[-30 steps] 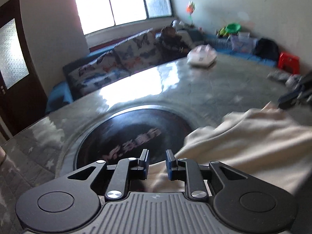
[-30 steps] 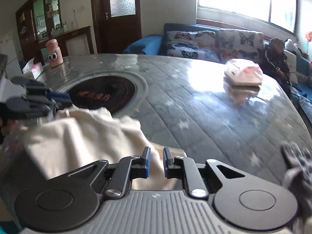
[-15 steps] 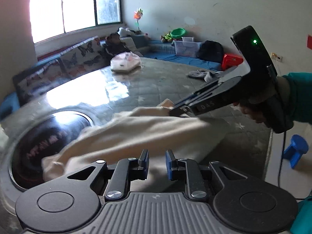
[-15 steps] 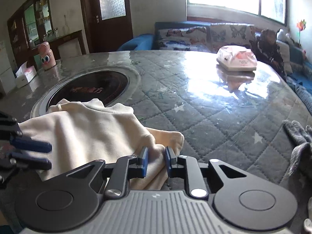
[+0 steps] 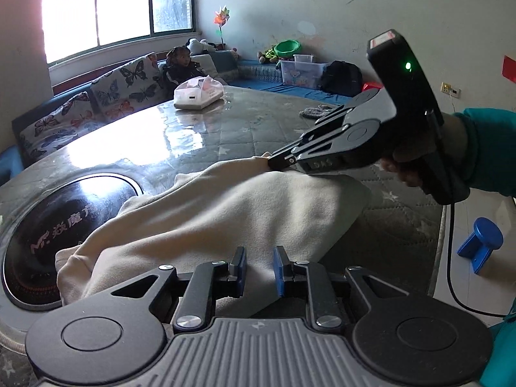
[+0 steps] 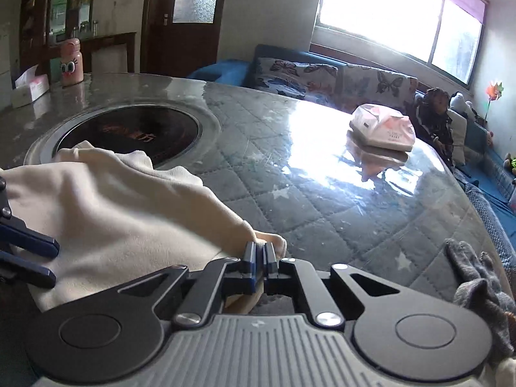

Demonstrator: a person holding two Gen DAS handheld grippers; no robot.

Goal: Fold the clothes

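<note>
My right gripper point(image 6: 260, 251) is pinched tight on a corner of the cream garment point(image 5: 225, 206), which lies bunched beside the black round hob point(image 6: 129, 130), partly over its rim. My left gripper point(image 5: 259, 266) has its jaws parted over the cloth, gripping nothing

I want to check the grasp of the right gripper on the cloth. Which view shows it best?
The right wrist view: the right gripper is shut on the cream garment at its edge, seen close. The left wrist view shows the same pinch from the side, farther away.
</note>
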